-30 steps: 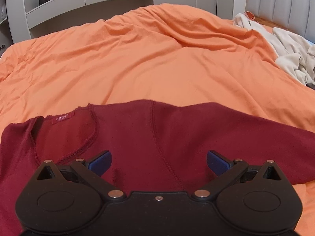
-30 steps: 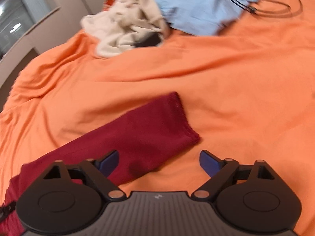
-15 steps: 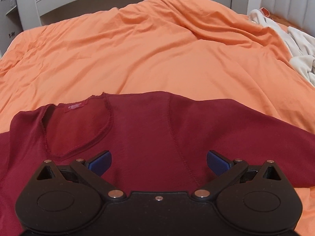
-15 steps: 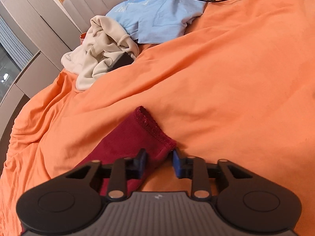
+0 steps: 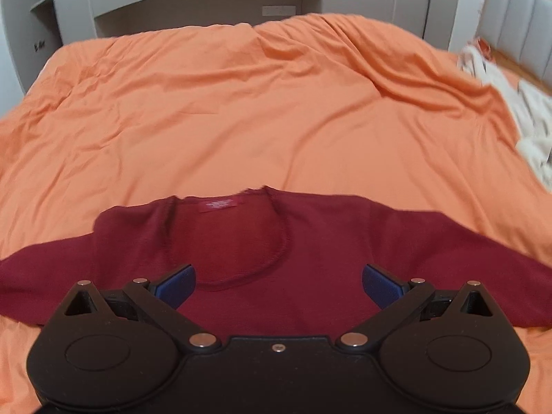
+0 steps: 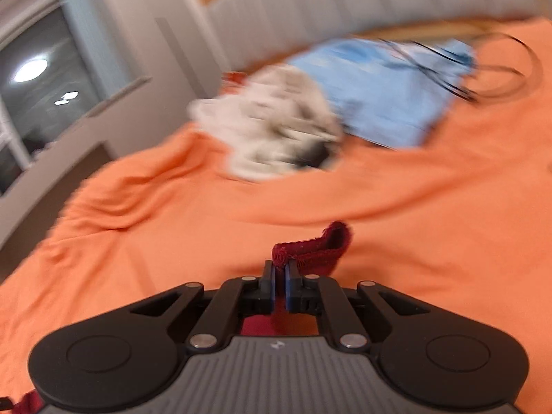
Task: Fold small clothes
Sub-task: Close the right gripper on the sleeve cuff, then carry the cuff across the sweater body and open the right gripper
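Note:
A dark red long-sleeved top (image 5: 327, 241) lies spread flat on the orange bedcover (image 5: 241, 110), neckline and label facing away from me. My left gripper (image 5: 278, 284) hovers open above its chest, with nothing between the blue pads. In the right wrist view, my right gripper (image 6: 279, 272) is shut on the red sleeve cuff (image 6: 315, 248), which sticks up beyond the fingertips, lifted off the bedcover (image 6: 431, 224).
A crumpled cream garment (image 6: 276, 131) and a light blue garment (image 6: 383, 89) lie far up the bed near a black cable (image 6: 500, 79). The cream garment (image 5: 531, 124) also shows at the left view's right edge. Grey shelving (image 5: 193, 3) stands beyond the bed.
The right gripper closed on the sleeve cuff and lifted it off the bed. The left gripper rose and shifted left over the top, staying open, so the neckline now sits centred.

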`<state>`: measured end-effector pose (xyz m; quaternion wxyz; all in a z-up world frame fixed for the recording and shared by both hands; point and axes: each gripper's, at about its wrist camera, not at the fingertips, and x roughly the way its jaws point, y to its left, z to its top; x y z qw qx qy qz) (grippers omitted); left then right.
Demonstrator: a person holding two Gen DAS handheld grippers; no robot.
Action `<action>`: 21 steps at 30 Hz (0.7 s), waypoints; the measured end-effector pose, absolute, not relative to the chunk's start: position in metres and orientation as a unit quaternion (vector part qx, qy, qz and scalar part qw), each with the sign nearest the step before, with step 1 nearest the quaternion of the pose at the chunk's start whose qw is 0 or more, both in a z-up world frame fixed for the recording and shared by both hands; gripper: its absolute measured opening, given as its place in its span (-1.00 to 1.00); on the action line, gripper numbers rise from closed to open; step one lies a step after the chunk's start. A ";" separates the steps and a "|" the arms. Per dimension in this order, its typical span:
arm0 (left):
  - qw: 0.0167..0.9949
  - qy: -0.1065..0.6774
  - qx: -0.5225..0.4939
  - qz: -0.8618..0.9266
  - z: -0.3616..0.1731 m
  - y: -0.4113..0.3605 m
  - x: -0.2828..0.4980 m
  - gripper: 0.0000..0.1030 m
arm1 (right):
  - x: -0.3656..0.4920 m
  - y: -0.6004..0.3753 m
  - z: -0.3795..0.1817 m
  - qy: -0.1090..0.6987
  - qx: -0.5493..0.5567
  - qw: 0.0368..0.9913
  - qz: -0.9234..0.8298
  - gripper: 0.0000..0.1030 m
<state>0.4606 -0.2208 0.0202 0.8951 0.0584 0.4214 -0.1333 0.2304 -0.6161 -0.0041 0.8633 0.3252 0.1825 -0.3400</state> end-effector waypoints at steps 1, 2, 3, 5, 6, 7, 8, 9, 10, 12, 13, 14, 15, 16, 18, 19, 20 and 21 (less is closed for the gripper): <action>0.896 0.422 0.051 -0.133 0.026 -0.211 0.462 0.99 | 0.240 -0.608 0.007 0.180 0.319 0.874 -0.320 -0.89; 0.897 0.421 0.045 -0.132 0.030 -0.202 0.462 0.99 | 0.252 -0.598 0.020 0.178 0.310 0.885 -0.298 -0.90; 0.898 0.418 0.039 -0.129 0.035 -0.190 0.463 0.99 | 0.263 -0.589 0.030 0.176 0.302 0.894 -0.280 -0.90; 0.902 0.413 0.030 -0.120 0.044 -0.170 0.465 0.99 | 0.289 -0.562 0.052 0.167 0.279 0.915 -0.241 -0.90; 0.904 0.410 0.026 -0.114 0.048 -0.158 0.466 0.99 | 0.301 -0.550 0.060 0.165 0.271 0.922 -0.223 -0.90; 0.907 0.407 0.021 -0.110 0.052 -0.146 0.467 0.99 | 0.316 -0.534 0.068 0.163 0.264 0.929 -0.201 -0.90; 0.908 0.404 0.016 -0.105 0.056 -0.134 0.467 0.99 | 0.332 -0.516 0.074 0.162 0.255 0.936 -0.180 -0.90; 0.910 0.402 0.011 -0.099 0.059 -0.121 0.469 0.99 | 0.344 -0.502 0.078 0.163 0.249 0.941 -0.163 -0.90; 0.912 0.399 0.007 -0.092 0.062 -0.107 0.470 0.99 | 0.359 -0.483 0.081 0.165 0.242 0.945 -0.143 -0.90; 0.916 0.394 0.002 -0.077 0.067 -0.082 0.471 0.99 | 0.385 -0.448 0.083 0.170 0.231 0.952 -0.108 -0.90; 0.918 0.391 -0.001 -0.068 0.069 -0.068 0.472 0.99 | 0.397 -0.427 0.083 0.172 0.223 0.955 -0.091 -0.90; 0.920 0.389 -0.004 -0.057 0.070 -0.054 0.473 0.99 | 0.408 -0.409 0.082 0.175 0.215 0.958 -0.076 -0.90; 0.921 0.387 -0.006 -0.048 0.071 -0.042 0.473 0.99 | 0.420 -0.387 0.079 0.181 0.208 0.960 -0.058 -0.90; 0.922 0.386 -0.010 -0.037 0.071 -0.028 0.474 0.99 | 0.431 -0.368 0.074 0.188 0.204 0.960 -0.042 -0.90; 0.923 0.384 -0.021 -0.017 0.070 -0.001 0.476 0.99 | 0.442 -0.331 0.062 0.207 0.203 0.957 -0.010 -0.90; 0.923 0.384 -0.027 -0.008 0.068 0.011 0.477 0.99 | 0.450 -0.312 0.053 0.224 0.206 0.952 0.004 -0.90; 0.923 0.382 -0.034 0.002 0.066 0.022 0.478 0.99 | 0.458 -0.295 0.042 0.244 0.210 0.947 0.015 -0.90; 0.923 0.382 -0.040 0.010 0.062 0.033 0.478 0.99 | 0.463 -0.279 0.032 0.261 0.209 0.942 0.025 -0.90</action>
